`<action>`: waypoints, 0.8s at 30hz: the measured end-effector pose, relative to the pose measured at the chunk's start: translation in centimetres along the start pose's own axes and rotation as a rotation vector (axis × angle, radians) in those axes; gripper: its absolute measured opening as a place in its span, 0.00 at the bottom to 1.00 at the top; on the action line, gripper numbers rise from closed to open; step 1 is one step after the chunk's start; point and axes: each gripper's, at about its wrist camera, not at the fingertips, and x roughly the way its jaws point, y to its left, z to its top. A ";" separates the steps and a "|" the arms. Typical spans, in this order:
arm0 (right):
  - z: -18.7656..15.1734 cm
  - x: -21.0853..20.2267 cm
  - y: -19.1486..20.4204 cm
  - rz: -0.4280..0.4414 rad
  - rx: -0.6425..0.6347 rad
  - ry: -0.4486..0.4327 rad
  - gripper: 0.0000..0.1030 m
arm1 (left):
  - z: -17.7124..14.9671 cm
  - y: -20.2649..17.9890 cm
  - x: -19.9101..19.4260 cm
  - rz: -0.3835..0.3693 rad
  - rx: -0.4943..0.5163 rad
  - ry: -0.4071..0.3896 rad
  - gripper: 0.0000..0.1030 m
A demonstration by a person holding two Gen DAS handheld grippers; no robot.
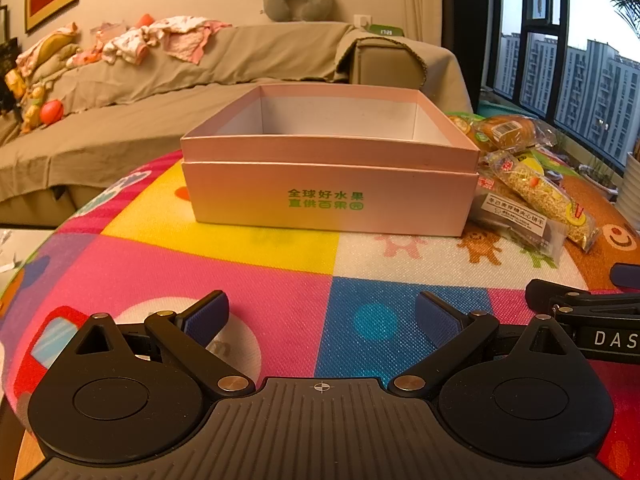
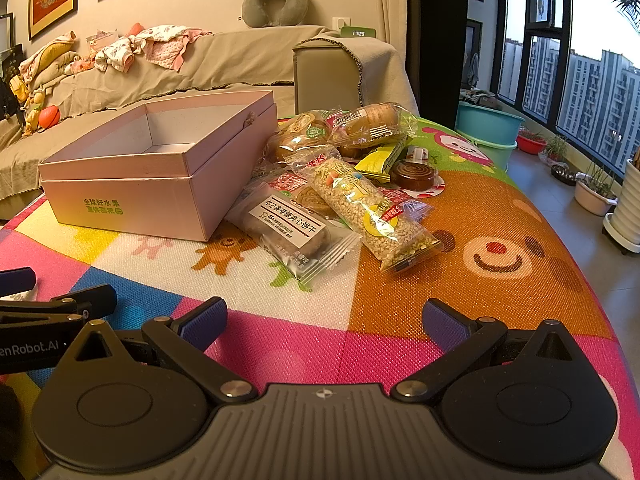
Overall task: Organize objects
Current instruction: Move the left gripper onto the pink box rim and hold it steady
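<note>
An open, empty pink box (image 1: 330, 196) with green characters stands on the colourful play mat (image 1: 240, 276); it also shows in the right wrist view (image 2: 132, 196). A pile of wrapped snacks lies to its right: a grey biscuit packet (image 2: 298, 232), a long rice-crisp bar (image 2: 370, 210), bread rolls (image 2: 370, 122) and a round brown cake (image 2: 414, 174). My left gripper (image 1: 322, 316) is open and empty, in front of the box. My right gripper (image 2: 326, 322) is open and empty, in front of the snacks.
A covered sofa (image 1: 200, 72) with clothes and toys runs behind the mat. Windows (image 2: 580, 60), teal tubs (image 2: 488, 128) and plant pots (image 2: 596, 196) are on the right. The mat's right edge drops to a tiled floor (image 2: 580, 248).
</note>
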 end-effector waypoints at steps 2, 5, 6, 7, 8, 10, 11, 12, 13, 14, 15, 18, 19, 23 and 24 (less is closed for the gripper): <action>0.0 0.0 0.0 0.000 -0.003 0.000 1.00 | 0.0 0.0 0.0 0.000 0.000 0.000 0.99; 0.0 0.1 0.0 -0.001 0.003 -0.001 1.00 | 0.0 0.0 0.0 -0.001 -0.001 0.000 0.99; 0.1 0.2 0.1 -0.005 0.005 -0.001 1.00 | 0.0 0.0 0.0 -0.003 -0.003 0.001 0.99; 0.2 0.4 0.0 -0.005 0.005 -0.001 1.00 | 0.0 0.0 0.0 -0.004 -0.004 0.001 0.99; 0.2 0.4 0.1 -0.004 0.007 -0.001 1.00 | 0.0 0.0 0.0 -0.003 -0.003 0.001 0.99; 0.2 0.3 0.2 -0.002 0.010 -0.001 1.00 | 0.0 0.0 0.0 -0.004 -0.005 0.001 0.99; 0.2 0.2 0.3 -0.003 0.008 -0.001 1.00 | 0.0 0.0 0.0 -0.005 -0.006 0.001 0.99; 0.1 0.2 0.2 -0.003 0.008 -0.002 1.00 | 0.0 0.0 0.0 -0.004 -0.005 0.001 0.99; 0.2 0.4 0.2 -0.004 0.007 -0.001 1.00 | 0.0 0.0 0.0 -0.003 -0.004 0.001 0.99; 0.2 0.4 0.1 -0.004 0.007 -0.001 1.00 | 0.0 0.1 0.0 -0.004 -0.005 0.001 0.99; 0.2 0.4 0.2 -0.004 0.007 -0.001 1.00 | 0.0 0.1 0.0 -0.003 -0.004 0.001 0.99; 0.2 0.4 0.2 -0.004 0.006 -0.001 1.00 | 0.0 0.1 0.0 -0.001 -0.003 0.002 0.99; 0.2 0.4 0.1 -0.003 0.007 -0.002 1.00 | 0.0 0.1 0.0 -0.001 -0.004 0.002 0.99; 0.0 0.3 -0.2 0.008 0.008 -0.002 1.00 | 0.0 0.0 0.0 -0.002 -0.004 0.002 0.99; 0.1 0.4 -0.2 0.006 0.007 -0.002 1.00 | 0.0 0.0 0.0 -0.002 -0.006 0.002 0.99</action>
